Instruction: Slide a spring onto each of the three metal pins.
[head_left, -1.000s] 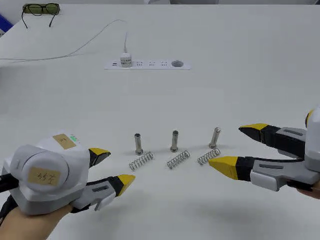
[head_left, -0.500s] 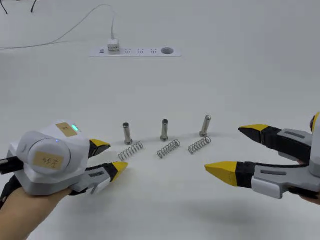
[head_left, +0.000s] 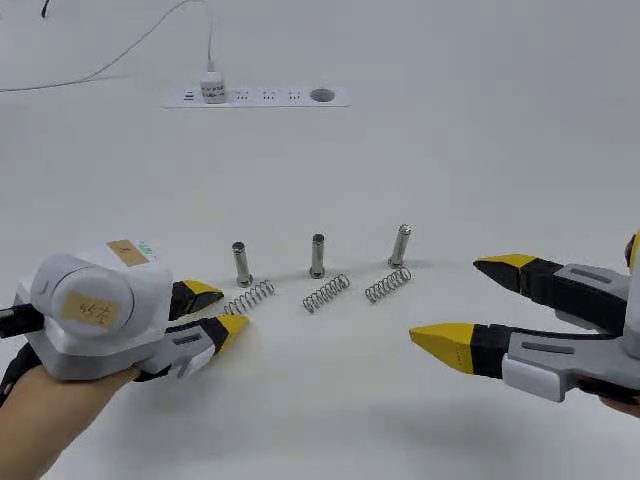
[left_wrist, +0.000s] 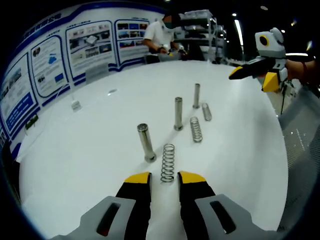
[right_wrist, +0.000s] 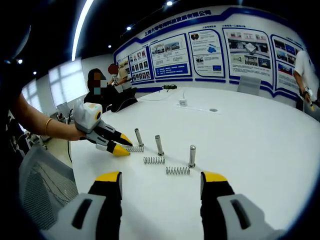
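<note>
Steel on white: see three pins upright in a row on the table (head_left: 450, 150), left pin (head_left: 241, 265), middle pin (head_left: 317, 256), right pin (head_left: 400, 245), a spring lying just in front of each. Hold the left gripper (head_left: 225, 305) low, jaws slightly parted and empty, tips just short of the left spring (head_left: 249, 296). Hold the right gripper (head_left: 447, 298) wide open, empty, off to the right of the right spring (head_left: 388, 285).

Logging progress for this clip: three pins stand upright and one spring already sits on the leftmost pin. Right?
No spring is on a pin yet: the head view shows all three springs lying on the table beside the upright pins.
</note>
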